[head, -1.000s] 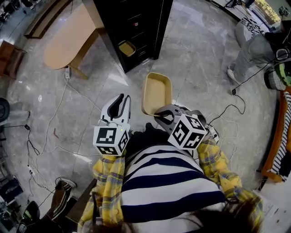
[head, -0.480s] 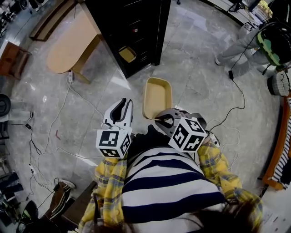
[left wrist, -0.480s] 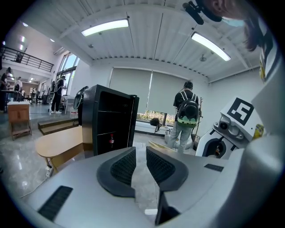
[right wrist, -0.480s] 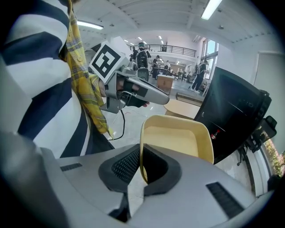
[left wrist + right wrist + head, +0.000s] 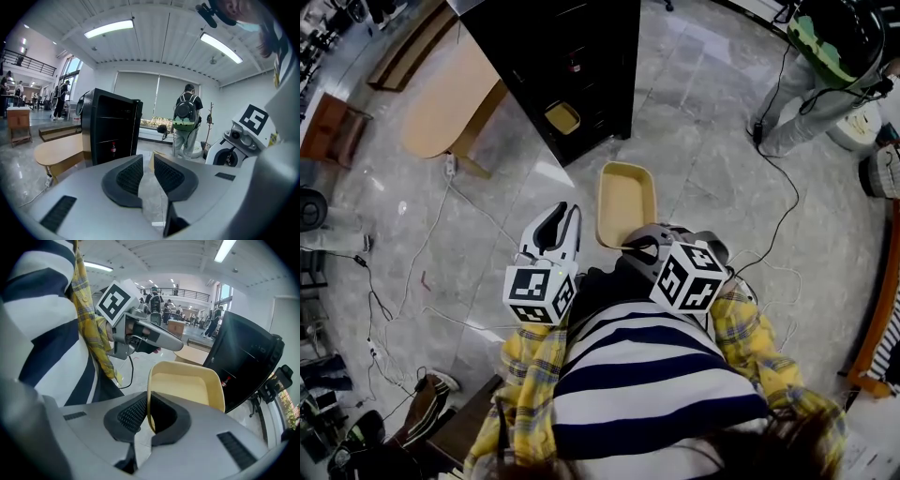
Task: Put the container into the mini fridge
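- While held only by its near rim, could tip down or slip out: container point(image 5: 625, 202) pinched there by the right gripper point(image 5: 630, 246), far end sticking out over the floor.
- Not in the mini fridge point(image 5: 572, 66) yet; fridge farther off and a bit to the left, container well apart from it.
- Left gripper point(image 5: 555, 220) just left of the container, not touching it, claws a tiny bit apart with nothing between. No help against a drop.
- Could bump the fridge's front edge or a shelf on the way in, and get knocked loose from so thin a pinch.
- Small yellow thing point(image 5: 562, 117) low in the fridge already; might be in the way. Cannot tell how much room beside it.
- Cables point(image 5: 794, 199) on the floor, left and right; easy to trip on and drop the lot.
- Wooden table point(image 5: 450, 89) left of the fridge; easy to knock with the left gripper.
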Tool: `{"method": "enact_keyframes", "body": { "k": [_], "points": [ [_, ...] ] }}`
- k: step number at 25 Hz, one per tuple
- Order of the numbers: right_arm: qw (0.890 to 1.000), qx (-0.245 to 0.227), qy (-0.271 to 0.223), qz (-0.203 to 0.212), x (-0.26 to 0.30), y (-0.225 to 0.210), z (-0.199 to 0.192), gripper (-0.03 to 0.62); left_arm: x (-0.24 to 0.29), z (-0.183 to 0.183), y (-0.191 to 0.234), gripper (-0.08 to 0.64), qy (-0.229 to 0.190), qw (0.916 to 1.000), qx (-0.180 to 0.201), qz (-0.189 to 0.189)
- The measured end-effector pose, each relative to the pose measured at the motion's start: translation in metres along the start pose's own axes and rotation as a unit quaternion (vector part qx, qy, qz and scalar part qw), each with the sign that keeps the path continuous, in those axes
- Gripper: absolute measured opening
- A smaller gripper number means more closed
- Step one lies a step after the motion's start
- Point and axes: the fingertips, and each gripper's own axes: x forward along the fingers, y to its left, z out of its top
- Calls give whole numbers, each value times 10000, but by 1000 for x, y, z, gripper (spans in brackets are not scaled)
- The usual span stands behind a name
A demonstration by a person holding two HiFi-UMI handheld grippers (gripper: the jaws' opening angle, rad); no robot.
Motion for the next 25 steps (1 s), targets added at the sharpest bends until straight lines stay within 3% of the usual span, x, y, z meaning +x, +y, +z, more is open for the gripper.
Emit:
{"method": "enact_keyframes", "body": {
  "k": [15,25],
  "points": [
    [9997,27,-50,238,5,-14,-2,34,-3,-3,19,83,66,9988,-169,454],
    [9992,223,202,258,43,-65,8,34,48,5,70,83,71,9994,-302,159]
  ]
}}
